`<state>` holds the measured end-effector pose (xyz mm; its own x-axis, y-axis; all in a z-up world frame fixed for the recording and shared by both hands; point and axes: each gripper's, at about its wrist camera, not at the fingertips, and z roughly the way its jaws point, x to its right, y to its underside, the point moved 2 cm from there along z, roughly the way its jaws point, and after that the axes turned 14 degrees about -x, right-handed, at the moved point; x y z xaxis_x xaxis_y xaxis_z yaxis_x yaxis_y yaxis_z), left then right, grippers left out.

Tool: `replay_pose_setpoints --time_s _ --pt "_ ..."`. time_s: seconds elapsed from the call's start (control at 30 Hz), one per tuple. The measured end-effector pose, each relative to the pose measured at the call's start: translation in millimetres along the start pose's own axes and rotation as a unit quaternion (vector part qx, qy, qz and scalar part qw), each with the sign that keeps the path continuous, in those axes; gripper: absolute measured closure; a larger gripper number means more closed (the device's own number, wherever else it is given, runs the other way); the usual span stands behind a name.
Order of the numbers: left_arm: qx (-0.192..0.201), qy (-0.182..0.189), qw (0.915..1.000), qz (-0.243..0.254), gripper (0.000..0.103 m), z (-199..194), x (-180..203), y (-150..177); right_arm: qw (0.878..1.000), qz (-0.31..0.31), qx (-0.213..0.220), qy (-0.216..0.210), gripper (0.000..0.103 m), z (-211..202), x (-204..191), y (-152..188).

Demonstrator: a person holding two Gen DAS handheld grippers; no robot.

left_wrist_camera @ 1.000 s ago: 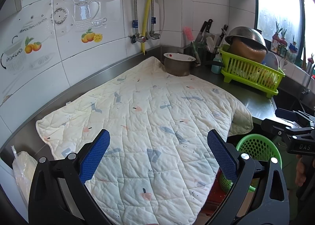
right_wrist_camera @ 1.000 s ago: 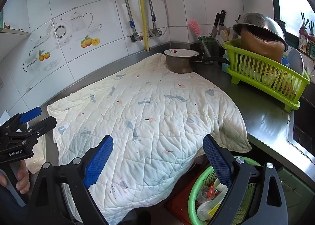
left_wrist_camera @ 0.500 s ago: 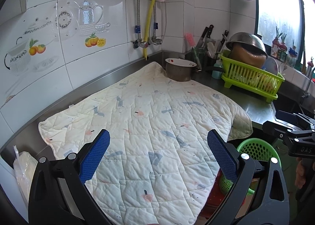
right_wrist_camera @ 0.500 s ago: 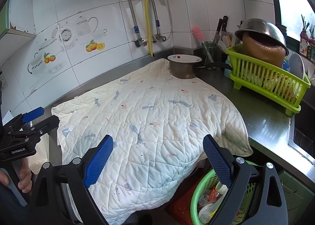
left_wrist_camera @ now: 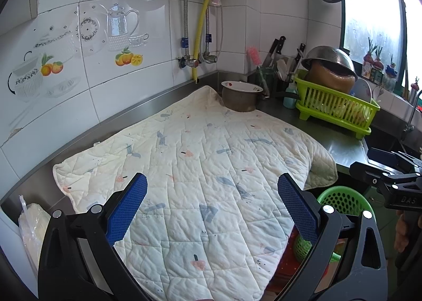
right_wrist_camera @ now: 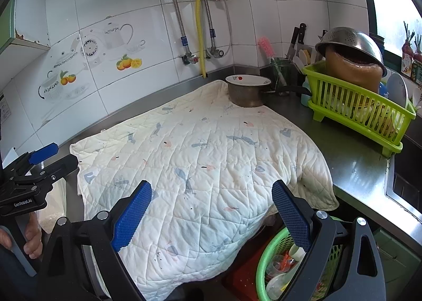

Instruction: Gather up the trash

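Left wrist: left gripper (left_wrist_camera: 212,210) spread wide, empty, above the quilted cloth (left_wrist_camera: 200,158) on the surface (left_wrist_camera: 340,146); still the search step.

Right wrist: right gripper (right_wrist_camera: 212,215) apart, empty. Trash sits in the green basket (right_wrist_camera: 274,245) below; next, reach down. Both views barely shifted from earlier.

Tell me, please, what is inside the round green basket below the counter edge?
The green basket holds clear plastic cups and wrappers; the right gripper and quilt hide the rest.
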<state>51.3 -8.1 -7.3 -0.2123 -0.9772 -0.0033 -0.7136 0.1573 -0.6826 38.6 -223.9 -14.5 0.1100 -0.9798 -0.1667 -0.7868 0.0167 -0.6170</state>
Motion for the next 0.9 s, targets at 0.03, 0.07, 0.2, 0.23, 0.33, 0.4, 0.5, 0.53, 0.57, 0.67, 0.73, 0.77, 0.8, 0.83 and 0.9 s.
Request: replay_pose_setpoints --time_s 0.03,0.07,0.2,0.23,0.33,0.4,0.5,0.53,0.57,0.67,0.73,0.77,0.8,0.83,0.9 --pt "0.000 -0.001 1.0000 0.001 0.005 -0.4 0.1 -0.2 1.000 0.000 0.000 0.000 0.014 0.1 0.2 0.1" --pt "0.000 -0.001 1.0000 0.001 0.005 -0.5 0.0 -0.9 1.000 0.000 0.000 0.000 0.014 0.1 0.1 0.1" --pt "0.002 0.001 1.0000 0.005 0.005 -1.2 0.7 -2.6 1.000 0.001 0.001 0.001 0.014 -0.5 0.2 -0.2" --pt "0.003 0.001 1.0000 0.006 0.005 -0.4 2.0 -3.0 1.000 0.002 0.001 0.001 0.014 -0.7 0.4 -0.5" --pt "0.002 0.007 1.0000 0.007 0.005 0.9 3.0 -2.7 1.000 0.004 0.000 0.002 0.014 -0.6 0.7 -0.9" --pt "0.006 0.006 0.9999 0.008 0.005 0.7 3.3 -2.8 1.000 0.004 0.001 0.002 0.014 -0.7 0.8 -0.8" --pt "0.012 0.002 0.9999 0.008 0.005 -0.9 3.1 -3.0 1.000 0.005 0.001 0.001 0.014 -0.6 2.0 -0.8" --pt "0.011 0.004 0.9999 0.008 0.005 -1.0 2.8 -3.4 1.000 0.004 0.001 0.001 0.014 -0.6 2.0 -0.9" --pt "0.011 0.004 0.9999 0.008 0.005 -1.0 2.7 -3.7 1.000 0.004 0.001 0.001 0.014 -0.7 2.2 -0.5" --pt "0.011 0.008 0.9999 0.008 0.005 -1.4 3.1 -3.2 1.000 0.004 0.001 0.000 0.014 -0.2 1.9 -0.3" --pt "0.010 0.005 0.9999 0.010 0.005 -1.3 3.8 -3.0 1.000 0.003 0.001 -0.001 0.014 -0.1 1.2 -0.7" --pt "0.009 0.005 0.9999 0.010 0.005 -0.9 3.8 -2.9 1.000 0.003 0.001 0.000 0.014 -0.3 0.6 -0.6" --pt "0.009 0.005 0.9999 0.011 0.005 -0.8 3.8 -2.8 1.000 0.003 0.002 0.000 0.014 -0.5 0.4 -0.7" --pt "0.009 0.006 0.9999 0.011 0.005 -0.9 3.8 -2.9 1.000 0.003 0.001 0.000 0.014 -0.4 0.4 -0.6" --pt "0.009 0.005 0.9999 0.011 0.005 -0.7 3.9 -2.8 1.000 0.004 0.002 -0.001 0.014 -0.6 0.5 -0.6"
